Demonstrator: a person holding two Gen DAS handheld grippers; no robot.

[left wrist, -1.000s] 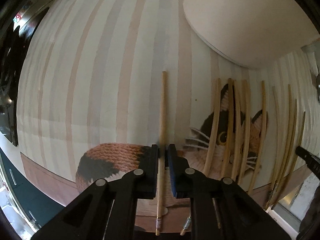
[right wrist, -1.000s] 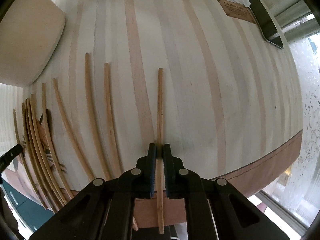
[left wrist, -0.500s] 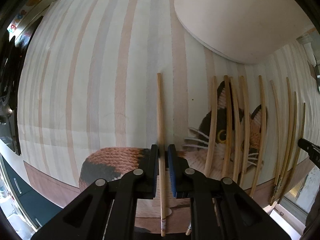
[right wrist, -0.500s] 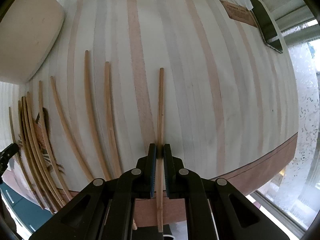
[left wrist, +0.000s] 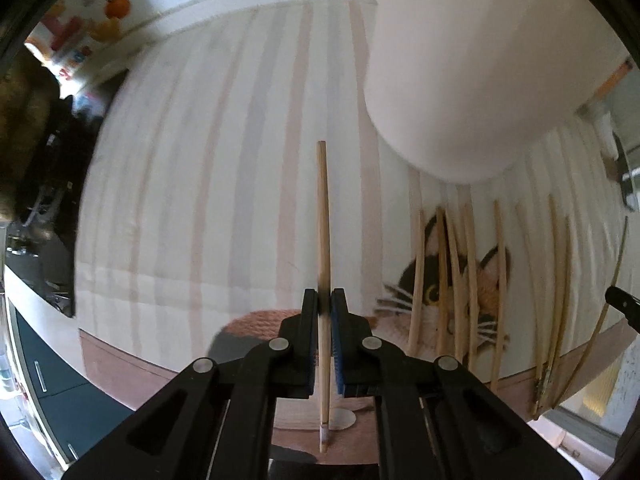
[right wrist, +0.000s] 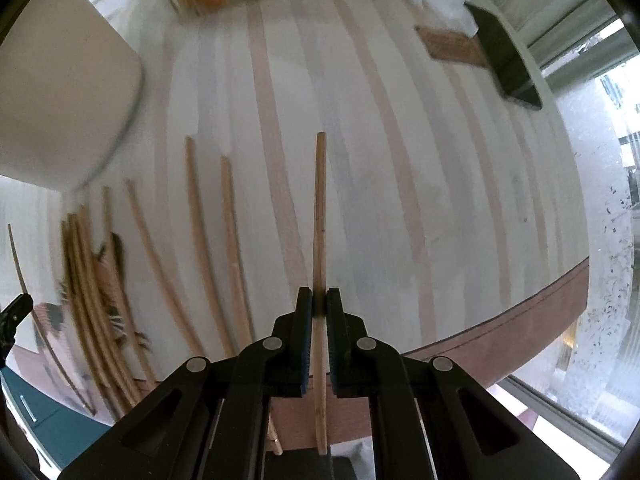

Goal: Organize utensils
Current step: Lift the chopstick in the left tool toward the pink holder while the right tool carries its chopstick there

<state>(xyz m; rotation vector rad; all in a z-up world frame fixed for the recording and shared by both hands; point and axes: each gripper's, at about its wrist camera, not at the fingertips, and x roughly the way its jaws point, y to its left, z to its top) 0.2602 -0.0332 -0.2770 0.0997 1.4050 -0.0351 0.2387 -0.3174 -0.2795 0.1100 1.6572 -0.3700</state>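
Each gripper holds one chopstick, so what matters now is how each stick sits in its fingers. The left chopstick point(left wrist: 323, 240) runs straight along the line of the left gripper point(left wrist: 324, 304), its long axis in line with the fingers, one end reaching well ahead of them and the capped end trailing back between the arms. The fingers are clamped narrow on its middle. The right chopstick point(right wrist: 319, 240) sits the same way in the right gripper point(right wrist: 319, 304), fingers pinched tight on it, tip far ahead, tail back under the body. Both sticks look to be clear of the striped cloth point(left wrist: 208, 184) on the worktop, though how high I cannot tell.

The loose chopsticks point(left wrist: 468, 280) lie in a row side by side, parallel to the held ones, between the two grippers and running out past the near edge of the worktop. Some cross a cat picture point(left wrist: 486, 292) on the cloth. The ones nearest the right gripper point(right wrist: 230, 248) are spaced apart; the far ones bunch together.

A big pale container point(left wrist: 472, 72) stands behind the row, nearer the left gripper. It is likely the goal; the sticks point level, so they would need tipping to enter. A dark phone point(right wrist: 506, 64) lies at the far right corner, out of the way.
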